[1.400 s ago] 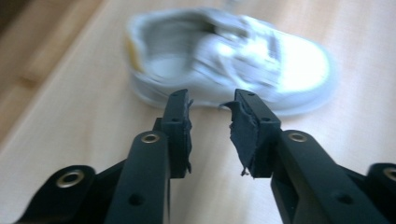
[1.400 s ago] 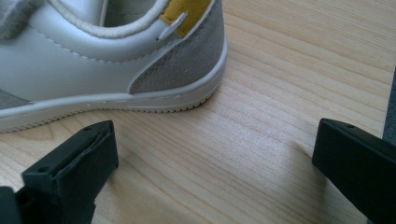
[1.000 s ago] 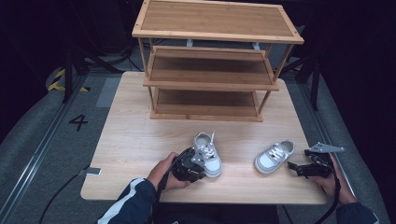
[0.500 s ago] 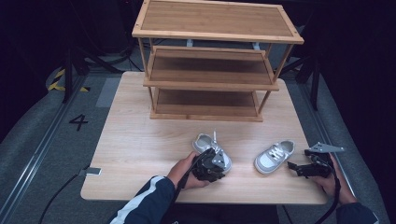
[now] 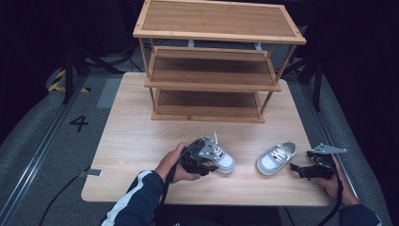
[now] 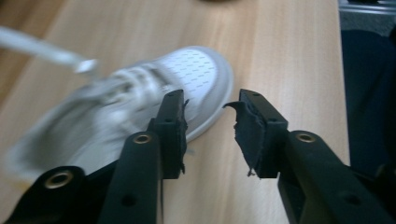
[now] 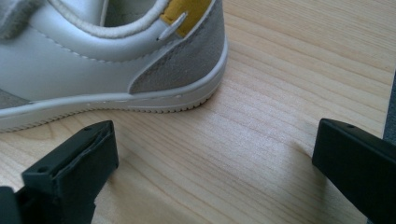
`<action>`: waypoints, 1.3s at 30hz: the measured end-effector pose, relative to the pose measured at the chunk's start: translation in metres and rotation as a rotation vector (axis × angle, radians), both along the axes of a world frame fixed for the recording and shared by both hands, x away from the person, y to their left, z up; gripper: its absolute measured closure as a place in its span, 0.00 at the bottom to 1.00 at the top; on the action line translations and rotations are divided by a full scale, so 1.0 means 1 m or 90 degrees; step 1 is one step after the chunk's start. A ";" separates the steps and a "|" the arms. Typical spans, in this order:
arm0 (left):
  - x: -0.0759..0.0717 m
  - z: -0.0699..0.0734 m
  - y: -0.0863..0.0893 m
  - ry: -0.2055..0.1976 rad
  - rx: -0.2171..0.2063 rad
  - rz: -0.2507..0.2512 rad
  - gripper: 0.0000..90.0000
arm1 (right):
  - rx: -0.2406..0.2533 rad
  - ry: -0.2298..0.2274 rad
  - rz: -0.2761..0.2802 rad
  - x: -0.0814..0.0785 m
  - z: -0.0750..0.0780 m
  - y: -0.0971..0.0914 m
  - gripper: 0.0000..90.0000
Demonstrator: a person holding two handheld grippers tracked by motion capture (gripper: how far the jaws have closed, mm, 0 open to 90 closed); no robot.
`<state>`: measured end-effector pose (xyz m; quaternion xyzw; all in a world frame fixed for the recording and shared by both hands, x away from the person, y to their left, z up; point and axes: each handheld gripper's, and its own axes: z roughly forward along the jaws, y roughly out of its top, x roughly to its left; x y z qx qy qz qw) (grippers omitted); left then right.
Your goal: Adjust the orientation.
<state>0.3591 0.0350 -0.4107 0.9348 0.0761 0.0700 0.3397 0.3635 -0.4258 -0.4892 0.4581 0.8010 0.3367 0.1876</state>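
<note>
- We see a wooden worktop [image 5: 131, 141] with a three-tier wooden shelf rack [image 5: 216, 61] standing at its far side, all three tiers bare.
- Two small white shoes lie on the near part of the worktop, well apart from each other.
- The left shoe [image 5: 221, 159] sits near the middle front, its toe toward the right, with a lace end sticking up.
- Our left claw [image 5: 209, 162] is right at this shoe, held by the left hand [image 5: 171, 165], whose dark sleeve has a white stripe.
- In the left gripper view the left claw [image 6: 210, 126] has its jaws narrowly apart with bare wood between them; the left jaw overlaps the shoe's [image 6: 140, 107] side, but we cannot tell whether it touches. The shoe is blurred there.
- The right shoe [image 5: 276, 157] lies to the right, toe pointing up-right, heel toward the near edge.
- Our right claw [image 5: 297, 168] rests low just beside this shoe, held by the right hand [image 5: 331, 181].
- In the right gripper view the right claw [image 7: 215, 154] is wide apart, and the shoe's grey heel [image 7: 182, 60] with a yellow lining lies just ahead of it, not between the jaws.
</note>
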 end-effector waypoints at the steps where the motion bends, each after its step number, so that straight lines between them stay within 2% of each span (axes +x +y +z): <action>1: 0.003 0.004 0.007 -0.009 -0.005 0.012 0.65 | 0.000 0.000 0.000 0.000 0.000 0.000 0.01; 3: 0.007 0.007 0.016 -0.023 -0.002 0.028 0.65 | 0.000 0.000 0.000 0.000 0.000 0.000 0.01; 4: 0.011 0.007 0.021 -0.034 0.010 0.040 0.62 | 0.000 0.000 0.000 0.000 0.000 0.000 0.01; 5: 0.015 0.007 0.025 -0.031 0.013 0.050 0.58 | 0.001 0.000 0.000 0.000 0.000 0.000 0.01; 8: 0.026 0.003 0.030 -0.024 0.024 0.048 0.53 | 0.000 0.000 0.000 0.000 0.000 0.000 0.01; 13: 0.037 -0.004 0.022 -0.017 0.037 0.031 0.50 | 0.001 0.000 0.000 0.000 0.000 0.000 0.01; 16: 0.043 -0.010 0.015 0.005 0.066 0.017 0.52 | 0.000 0.000 0.000 0.000 0.000 0.000 0.01; 20: 0.043 -0.010 0.014 0.021 0.070 0.024 0.61 | 0.000 0.000 0.000 0.000 0.000 0.000 0.01; 22: 0.041 -0.008 0.018 0.051 0.054 0.013 0.67 | 0.000 0.000 0.000 0.000 0.000 0.000 0.01; 23: 0.039 -0.008 0.020 0.057 0.052 0.007 0.70 | 0.001 0.000 0.000 0.000 0.000 0.000 0.01; 25: 0.032 -0.005 0.021 0.059 0.068 0.004 0.71 | 0.000 0.000 0.000 0.000 0.000 0.000 0.01; 27: 0.027 -0.004 0.020 0.064 0.070 -0.004 0.70 | 0.000 0.000 0.000 0.000 0.000 0.000 0.01; 30: 0.012 -0.001 0.016 0.072 0.089 -0.026 0.68 | 0.000 0.000 0.000 0.000 0.000 0.000 0.01; 33: 0.000 0.000 0.009 0.083 0.087 -0.050 0.67 | 0.000 0.000 0.000 0.000 0.000 0.000 0.01; 37: -0.010 0.000 -0.003 0.086 0.085 -0.075 0.62 | 0.000 0.000 -0.001 0.000 0.000 0.000 0.01; 39: -0.013 0.001 -0.006 0.091 0.072 -0.088 0.62 | 0.000 0.000 -0.001 0.000 0.000 0.000 0.01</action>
